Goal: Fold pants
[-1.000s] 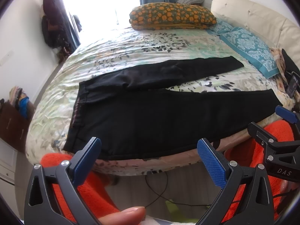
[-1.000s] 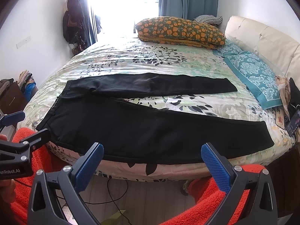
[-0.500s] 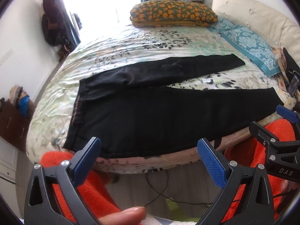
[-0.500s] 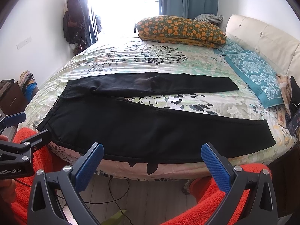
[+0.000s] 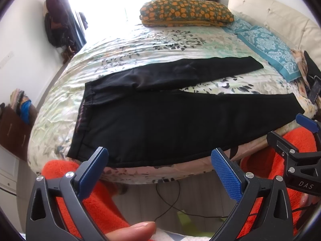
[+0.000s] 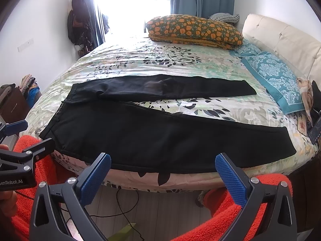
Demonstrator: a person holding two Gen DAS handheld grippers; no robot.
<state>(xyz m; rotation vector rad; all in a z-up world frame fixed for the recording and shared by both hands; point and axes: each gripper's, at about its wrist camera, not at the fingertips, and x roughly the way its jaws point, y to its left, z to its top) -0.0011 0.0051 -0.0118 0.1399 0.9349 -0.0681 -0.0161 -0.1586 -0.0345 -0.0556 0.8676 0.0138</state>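
1. Black pants [image 5: 164, 120] are seen spread flat on a bed [image 5: 140, 46], waistband toward the window side and the two legs splayed apart toward the headboard [image 5: 280, 20], with the near leg lying along the mattress edge.

2. The layout is judged to be a starting position: the legs are opened out so that one can be laid over the other, and no fold has yet been made.

3. The left hand-held gripper [image 5: 159, 166] is held off the bed edge near the waistband end, its blue pads [image 5: 225, 177] set wide apart and nothing held between them.

4. The right hand-held gripper [image 6: 163, 172] is likewise shown wide and empty, poised short of the near leg's lower hem side; neither tool is touching the cloth.

5. The placement of the tools, one toward each end of the garment, is read as preparation for a two-point grasp along the near edge.

6. The bed is covered by a pale floral quilt [image 6: 170, 60]; an orange-patterned pillow [image 6: 194, 30] and teal pillows [image 6: 272, 70] are set by the cream headboard.

7. Bright daylight is admitted through a curtained window [image 6: 132, 4], and a cable [image 6: 124, 206] is visible on the wooden floor below.
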